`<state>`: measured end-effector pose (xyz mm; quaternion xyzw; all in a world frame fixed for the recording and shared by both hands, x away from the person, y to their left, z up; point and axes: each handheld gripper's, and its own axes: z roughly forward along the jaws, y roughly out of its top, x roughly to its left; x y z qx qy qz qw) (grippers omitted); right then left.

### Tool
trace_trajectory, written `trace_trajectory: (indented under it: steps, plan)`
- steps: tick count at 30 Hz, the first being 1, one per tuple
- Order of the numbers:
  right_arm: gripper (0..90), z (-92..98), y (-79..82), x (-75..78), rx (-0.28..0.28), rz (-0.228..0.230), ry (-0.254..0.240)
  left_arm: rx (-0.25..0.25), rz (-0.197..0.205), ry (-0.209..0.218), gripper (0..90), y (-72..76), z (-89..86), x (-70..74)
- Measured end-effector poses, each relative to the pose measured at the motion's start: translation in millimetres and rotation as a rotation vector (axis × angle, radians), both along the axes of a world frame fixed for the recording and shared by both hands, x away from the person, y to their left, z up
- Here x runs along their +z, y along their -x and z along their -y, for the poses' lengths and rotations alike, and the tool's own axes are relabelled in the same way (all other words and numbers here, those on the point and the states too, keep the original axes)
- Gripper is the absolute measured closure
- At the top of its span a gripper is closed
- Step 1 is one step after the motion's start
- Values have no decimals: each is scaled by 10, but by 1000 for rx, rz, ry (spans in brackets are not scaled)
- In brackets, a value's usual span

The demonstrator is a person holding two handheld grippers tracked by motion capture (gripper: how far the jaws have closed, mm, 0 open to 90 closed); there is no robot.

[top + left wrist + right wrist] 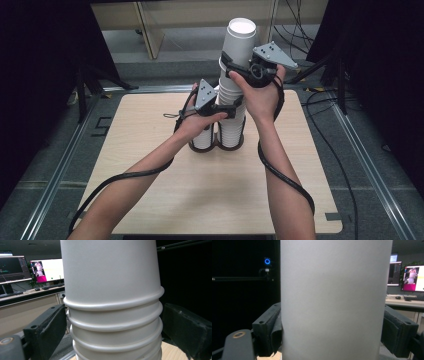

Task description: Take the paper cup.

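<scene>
A tall stack of white paper cups (235,85) is seen standing upside down on the wooden desk (150,200), its base set in a dark ringed holder (216,145) toward the far middle of the desk. The left claw (235,111) is held level against the lower part of the stack, with the left hand (197,122) wrapped around its body and the forearm stretched in from the near left. In the left gripper view the stack's rolled rims (112,306) are flanked by both jaws; the left one is pressed to the cups, while contact on the right one cannot be told. Higher up, the right claw (226,64) is brought in level around the topmost cup (240,42), the right hand (260,95) raised, wrist bent above the stack. Its jaws are set narrow and are pressed against that cup's wall (334,302) on both sides.
</scene>
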<state>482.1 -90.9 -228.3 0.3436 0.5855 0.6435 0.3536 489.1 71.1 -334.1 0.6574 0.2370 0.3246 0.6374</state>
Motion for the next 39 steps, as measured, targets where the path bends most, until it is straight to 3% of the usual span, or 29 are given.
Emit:
trace_trajectory:
  steps: [4,5,14,22,23,30,31,39]
  plan:
    - [174,12,21,50,-9,17,-18,1,0,2,62,1,0,0]
    - [176,18,28,72,-15,34,-16,-7,20,22,62,-16,15,-13]
    - [182,50,108,158,-20,79,-45,-10,13,22,61,-11,17,-17]
    - [184,49,126,222,-15,93,-72,-3,4,4,62,-4,7,-12]
    - [184,52,124,242,-19,98,-72,-12,16,21,61,-19,17,-20]
    - [186,49,101,315,-21,112,-67,-11,18,14,61,-17,18,-13]
    - [186,37,106,326,-16,106,-80,-10,3,33,61,-8,30,-19]
    - [188,80,124,406,-29,140,-97,-11,4,29,62,-8,25,-15]
